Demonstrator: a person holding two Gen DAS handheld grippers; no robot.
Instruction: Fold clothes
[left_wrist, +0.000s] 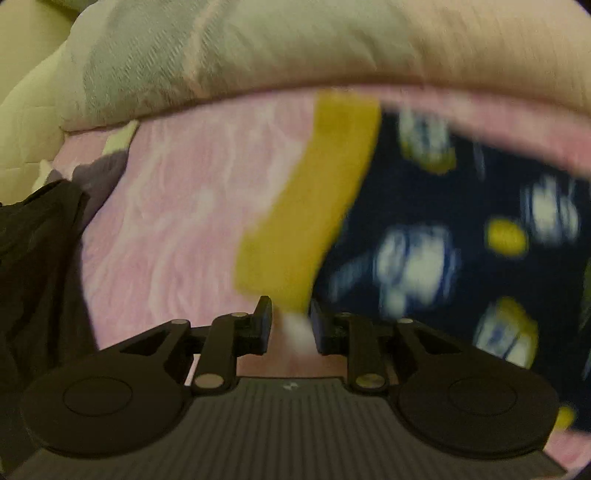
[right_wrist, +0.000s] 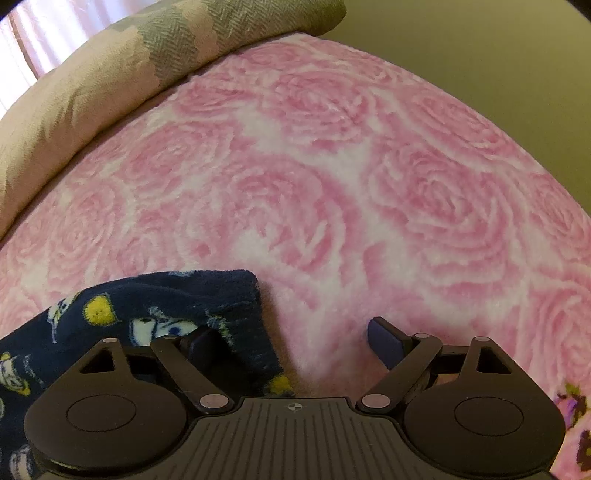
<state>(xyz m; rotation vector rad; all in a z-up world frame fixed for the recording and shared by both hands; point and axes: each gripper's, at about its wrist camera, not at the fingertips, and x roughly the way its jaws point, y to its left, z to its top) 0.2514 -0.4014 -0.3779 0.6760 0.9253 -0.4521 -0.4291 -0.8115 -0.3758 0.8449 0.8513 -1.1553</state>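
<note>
Pinching a pale scrap at the yellow cuff (left_wrist: 310, 199), the left gripper (left_wrist: 291, 325) has its jaws nearly together on the navy garment (left_wrist: 443, 229), blurred over the pink blanket (left_wrist: 177, 221). Right gripper (right_wrist: 291, 339) gapes wide, its left finger touching the garment's corner on the blanket.

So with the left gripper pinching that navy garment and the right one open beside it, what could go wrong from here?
1. The left gripper seems to hold only a thin edge below the yellow band of the navy printed garment; the view is blurred, so it may slip out.
2. The right gripper is open with one finger over the garment's corner and the other on the pink rose blanket; closing might pinch blanket pile too.
</note>
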